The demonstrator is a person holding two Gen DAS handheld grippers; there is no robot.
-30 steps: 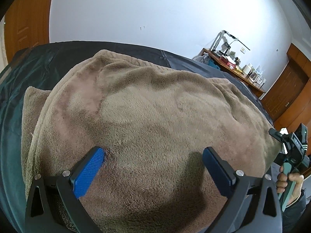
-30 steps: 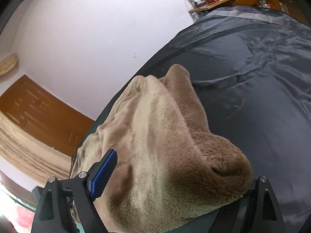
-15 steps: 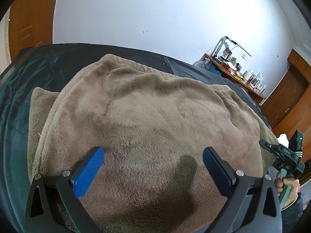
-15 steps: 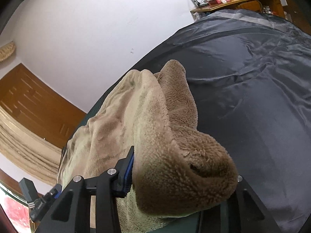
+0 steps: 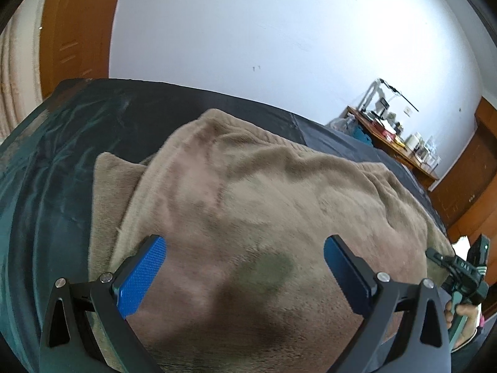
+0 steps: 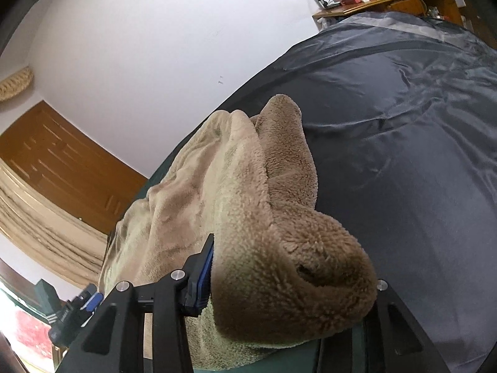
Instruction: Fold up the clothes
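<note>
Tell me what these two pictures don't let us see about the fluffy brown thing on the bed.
- Right wrist view: the right gripper is shut on a bunched corner of the brown fleece garment; the fleece hides its right finger.
- Left wrist view: the garment's near edge is cut off by the frame bottom, below the open left gripper.
- Both views: folds hide sleeves or collar, so its type is unclear.
- Desk items: too small.

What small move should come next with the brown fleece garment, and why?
Probably close the left gripper on the near edge of the garment: it is open above the fleece, while the right gripper already pinches a bunched corner, so both ends could then lift together.
</note>
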